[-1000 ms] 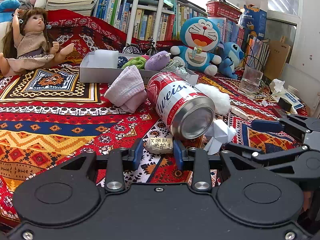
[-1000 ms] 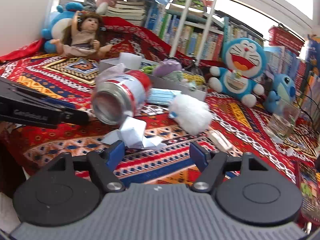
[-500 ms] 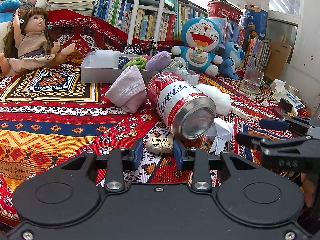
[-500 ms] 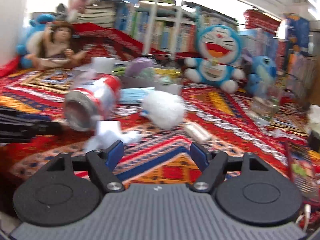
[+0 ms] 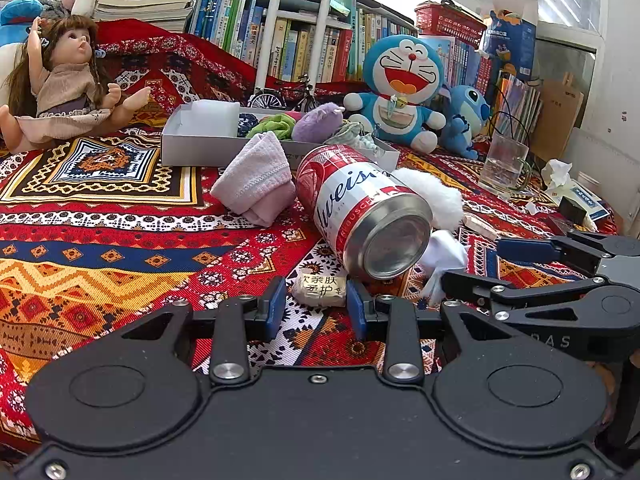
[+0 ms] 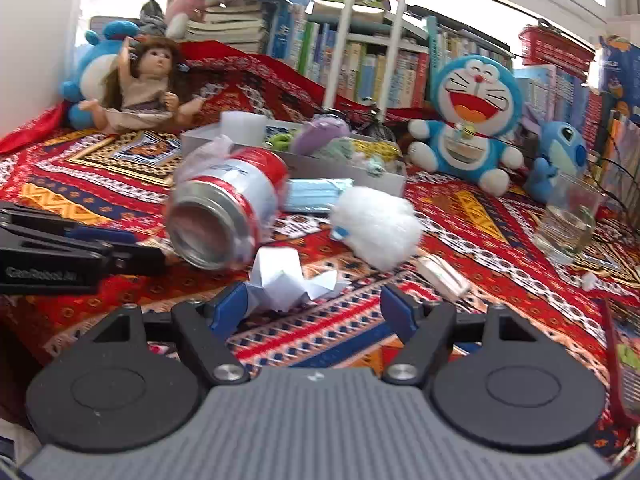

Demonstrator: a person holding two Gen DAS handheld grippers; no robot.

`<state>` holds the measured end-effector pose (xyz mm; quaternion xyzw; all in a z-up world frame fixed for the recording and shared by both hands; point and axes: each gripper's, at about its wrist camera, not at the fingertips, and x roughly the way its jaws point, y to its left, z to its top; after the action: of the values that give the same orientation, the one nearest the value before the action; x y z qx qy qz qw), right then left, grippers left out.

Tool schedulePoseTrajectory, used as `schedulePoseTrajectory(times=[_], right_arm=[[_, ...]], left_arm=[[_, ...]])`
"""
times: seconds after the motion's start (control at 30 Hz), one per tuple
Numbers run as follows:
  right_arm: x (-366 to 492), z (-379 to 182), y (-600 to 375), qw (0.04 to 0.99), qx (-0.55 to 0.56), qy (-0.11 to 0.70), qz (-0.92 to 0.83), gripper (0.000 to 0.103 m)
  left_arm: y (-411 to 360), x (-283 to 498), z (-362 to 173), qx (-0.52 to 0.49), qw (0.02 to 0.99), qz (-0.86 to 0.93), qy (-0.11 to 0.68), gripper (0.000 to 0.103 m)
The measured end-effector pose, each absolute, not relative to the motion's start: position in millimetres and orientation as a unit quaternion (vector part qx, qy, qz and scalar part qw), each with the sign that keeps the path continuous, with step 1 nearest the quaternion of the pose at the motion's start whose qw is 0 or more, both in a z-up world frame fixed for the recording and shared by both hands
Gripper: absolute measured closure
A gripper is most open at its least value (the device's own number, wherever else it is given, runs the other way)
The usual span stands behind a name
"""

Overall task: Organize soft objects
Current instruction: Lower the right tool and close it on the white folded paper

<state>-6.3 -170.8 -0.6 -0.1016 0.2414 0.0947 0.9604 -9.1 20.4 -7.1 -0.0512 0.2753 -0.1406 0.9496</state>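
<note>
My left gripper (image 5: 316, 304) hangs low over the patterned cloth, jaws narrow. A small tissue packet (image 5: 319, 290) lies between its tips, with a sliver of gap showing at each pad. My right gripper (image 6: 312, 308) stands wide open; crumpled white paper (image 6: 280, 280) lies just beyond its left pad. In the left wrist view the right gripper (image 5: 480, 264) reaches in from the right beside that paper (image 5: 444, 256). Soft items lie around: a pink folded cloth (image 5: 256, 184), a white fluffy ball (image 6: 376, 224) and a blue face mask (image 6: 316, 196). A grey box (image 5: 192, 148) behind holds several soft pieces.
A red and white can (image 5: 360, 216) lies on its side in the middle, touching the paper. A glass (image 5: 502, 168) stands at the right. A doll (image 5: 60, 84) and blue plush toys (image 5: 400, 88) sit at the back before a bookshelf.
The right gripper has edged leftwards toward the white paper and rolled a little; its view swung right and came back. The left gripper and the packet have stayed put.
</note>
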Motion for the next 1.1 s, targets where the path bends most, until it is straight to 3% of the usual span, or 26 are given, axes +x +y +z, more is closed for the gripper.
schedulePoseTrajectory(times=[0.47,0.8,1.0,1.1], right_arm=[[5,-3,-198,0.963,-0.090,0.252,-0.028,0.020],[3,8,-216,0.958,0.091,0.263,0.075,0.020],[3,2,-192,0.957,0.039,0.276,0.083,0.029],[6,0,-186,0.955,0.029,0.282,0.089,0.042]], left_arm=[[23,-7,-6,-0.052,0.950,-0.138,0.275,0.070],[20,-3,-7,-0.036,0.954,-0.130,0.269,0.063],[14,-2,-8,-0.030,0.952,-0.142,0.268,0.067],[13,-1,-8,-0.032,0.952,-0.146,0.269,0.074]])
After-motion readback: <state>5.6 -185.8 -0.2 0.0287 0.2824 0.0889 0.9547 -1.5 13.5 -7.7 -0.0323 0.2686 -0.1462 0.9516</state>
